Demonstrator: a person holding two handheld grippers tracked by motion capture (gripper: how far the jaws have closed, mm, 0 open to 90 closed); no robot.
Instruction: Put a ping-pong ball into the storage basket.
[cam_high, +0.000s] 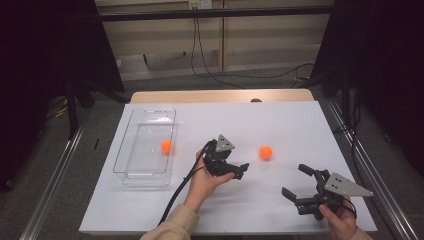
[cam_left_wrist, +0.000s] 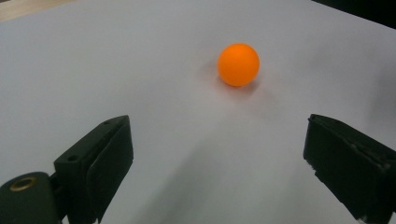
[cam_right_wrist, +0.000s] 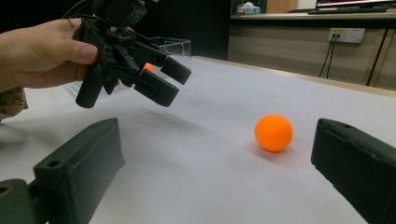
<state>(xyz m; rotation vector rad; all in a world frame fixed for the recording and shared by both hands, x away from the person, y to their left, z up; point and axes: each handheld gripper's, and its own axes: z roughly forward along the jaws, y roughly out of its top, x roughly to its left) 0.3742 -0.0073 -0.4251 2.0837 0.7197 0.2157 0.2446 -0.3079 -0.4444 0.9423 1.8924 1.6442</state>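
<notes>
Nearest the high camera, two hands come in from the bottom edge, each holding a black two-jaw tool. At near right, the right gripper (cam_high: 296, 181) rests low over the white sheet with its jaws spread wide and nothing between them. Left of it, near the middle, the left gripper (cam_high: 239, 169) is held up off the sheet by the left hand (cam_high: 209, 181); its jaws are also wide apart and hold nothing.

Between the two tools and a little farther off, a small orange ball (cam_high: 266, 152) lies free on the sheet, touching neither. In the left gripper view the same ball (cam_left_wrist: 238, 64) sits ahead of the open jaws with bare paper all round it.

At the left side stands a clear rectangular plastic tray (cam_high: 129, 150) with a second orange ball (cam_high: 166, 146) inside, near its right wall.

White paper (cam_high: 280, 120) covers the wooden table (cam_high: 220, 96). Beyond it are a grey floor, pale wall panels and dark cables (cam_high: 200, 55). Black curtains close in both sides. The person's forearms are cut off by the bottom edge.
</notes>
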